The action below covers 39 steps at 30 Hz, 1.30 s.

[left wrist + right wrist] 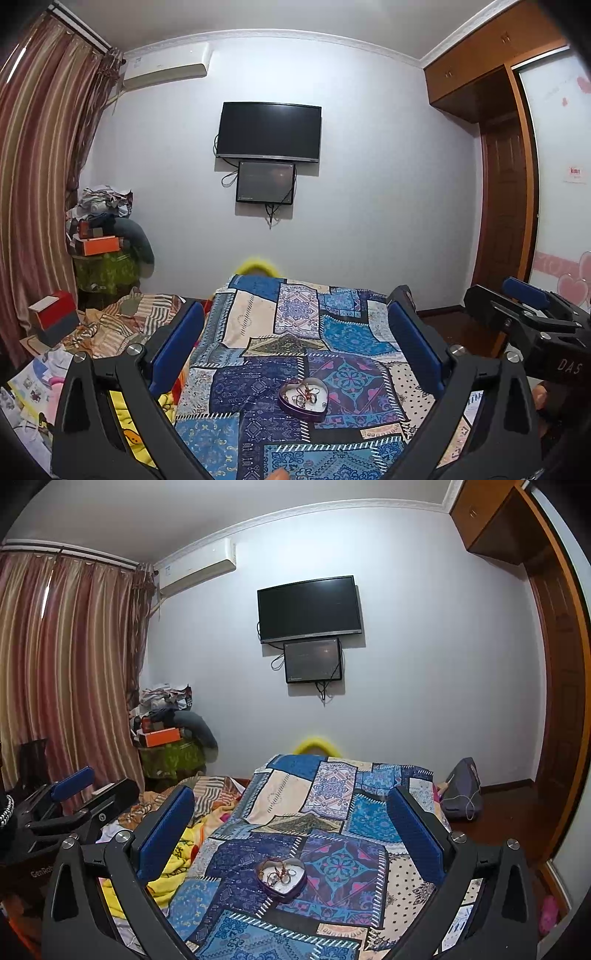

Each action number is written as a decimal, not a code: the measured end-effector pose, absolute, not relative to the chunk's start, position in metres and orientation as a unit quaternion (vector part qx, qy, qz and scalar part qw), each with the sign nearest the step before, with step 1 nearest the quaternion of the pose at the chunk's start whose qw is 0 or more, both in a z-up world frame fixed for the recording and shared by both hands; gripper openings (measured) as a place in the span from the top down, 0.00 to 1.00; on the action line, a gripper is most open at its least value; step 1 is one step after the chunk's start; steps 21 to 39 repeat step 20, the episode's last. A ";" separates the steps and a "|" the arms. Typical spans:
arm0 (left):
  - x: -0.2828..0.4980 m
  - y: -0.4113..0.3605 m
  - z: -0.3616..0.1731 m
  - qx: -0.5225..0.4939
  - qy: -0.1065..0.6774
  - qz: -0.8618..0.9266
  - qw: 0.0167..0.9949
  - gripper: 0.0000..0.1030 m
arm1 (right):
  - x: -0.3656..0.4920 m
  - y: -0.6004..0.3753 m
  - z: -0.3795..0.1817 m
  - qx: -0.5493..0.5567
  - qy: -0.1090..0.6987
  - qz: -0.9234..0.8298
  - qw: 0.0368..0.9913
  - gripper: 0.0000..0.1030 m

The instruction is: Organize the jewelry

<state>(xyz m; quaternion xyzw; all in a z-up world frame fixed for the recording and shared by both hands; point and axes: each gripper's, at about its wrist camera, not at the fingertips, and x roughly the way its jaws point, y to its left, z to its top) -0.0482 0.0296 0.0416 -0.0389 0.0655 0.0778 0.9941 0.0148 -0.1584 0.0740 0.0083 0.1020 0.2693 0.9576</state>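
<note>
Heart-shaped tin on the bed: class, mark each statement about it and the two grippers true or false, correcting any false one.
1. The heart-shaped tin holds jewelry. True.
2. The tin has its lid on. False: it is open, jewelry showing.
3. The left gripper has its fingers spread wide and holds nothing. True.
4. The right gripper grips a ring. False: it is open and holds nothing.
5. The tin rests on a patchwork blanket. True.
6. The television is switched on. False: its screen is dark.
</note>
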 end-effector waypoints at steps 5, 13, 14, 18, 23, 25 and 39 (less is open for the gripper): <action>-0.047 0.030 0.041 -0.040 0.068 0.075 0.994 0.03 | 0.016 -0.158 0.075 0.010 0.102 0.269 0.958 0.00; -0.044 0.025 0.039 -0.041 0.071 0.070 0.994 0.03 | 0.018 -0.159 0.072 0.015 0.105 0.268 0.958 0.00; -0.043 0.025 0.038 -0.040 0.072 0.069 0.994 0.03 | 0.018 -0.159 0.073 0.015 0.105 0.267 0.958 0.00; -0.042 0.023 0.038 -0.036 0.074 0.068 0.994 0.03 | 0.019 -0.161 0.071 0.017 0.107 0.267 0.958 0.00; -0.041 0.023 0.037 -0.036 0.075 0.067 0.994 0.03 | 0.020 -0.161 0.071 0.018 0.109 0.268 0.957 0.00; -0.041 0.023 0.037 -0.036 0.075 0.067 0.994 0.03 | 0.020 -0.161 0.071 0.018 0.109 0.268 0.957 0.00; -0.041 0.023 0.037 -0.036 0.075 0.067 0.994 0.03 | 0.020 -0.161 0.071 0.018 0.109 0.268 0.957 0.00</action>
